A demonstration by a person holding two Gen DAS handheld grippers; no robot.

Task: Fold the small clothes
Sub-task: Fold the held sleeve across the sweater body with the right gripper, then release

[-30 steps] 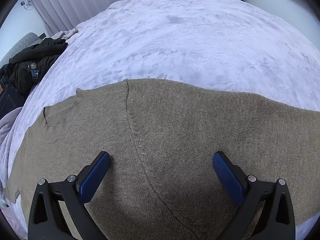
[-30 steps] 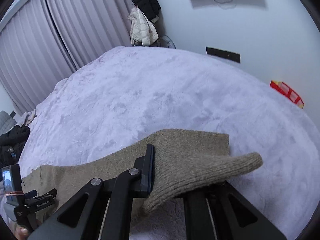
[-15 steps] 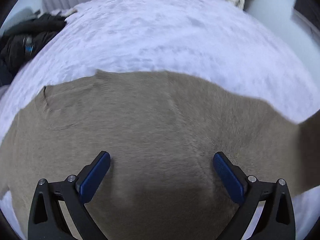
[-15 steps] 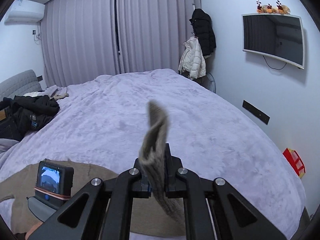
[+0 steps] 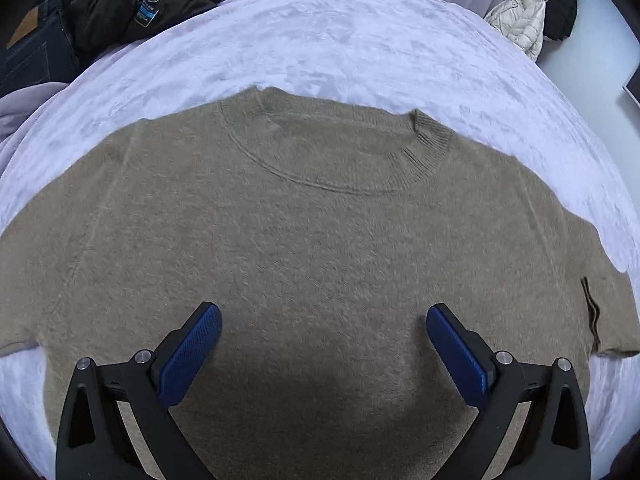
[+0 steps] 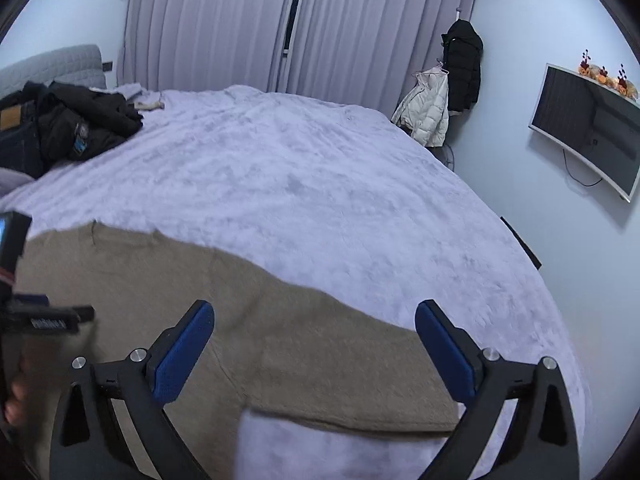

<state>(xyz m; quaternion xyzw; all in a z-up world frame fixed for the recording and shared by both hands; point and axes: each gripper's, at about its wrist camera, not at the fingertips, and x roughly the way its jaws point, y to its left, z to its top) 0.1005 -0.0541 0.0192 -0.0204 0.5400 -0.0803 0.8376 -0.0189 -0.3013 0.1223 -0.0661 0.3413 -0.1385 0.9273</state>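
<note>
Sweater (image 5: 304,248), tan knit, spread flat on lilac bedspread (image 5: 360,36), ribbed round collar toward far side, one short sleeve out to the right with its hem showing as a dark line. Left wrist view: left gripper (image 5: 323,344) poised over lower middle of the garment, blue-padded fingers (image 5: 188,356) spread wide apart, nothing between them; whether the tips touch the knit cannot be told. Shadow cast on the fabric between the two black finger arms. Dark jacket and jeans (image 5: 100,8) heaped at far left corner of the bed, white puffer coat (image 5: 520,24) and black coat hung at far right. Right wrist view: right gripper (image 6: 314,344) likewise spread wide, blue pads (image 6: 446,352) well apart and gripping nothing, above the sweater's edge near the sleeve. Sweater lying across lower left of this view, its sleeve hem running along near the bottom, bare bedspread beyond. Other gripper's body blurred at far left edge, with fingertips of a hand (image 6: 12,404) just showing. Lilac curtains (image 6: 260,24) behind the bed, grey headboard at left, television (image 6: 588,128) mounted on right wall.
</note>
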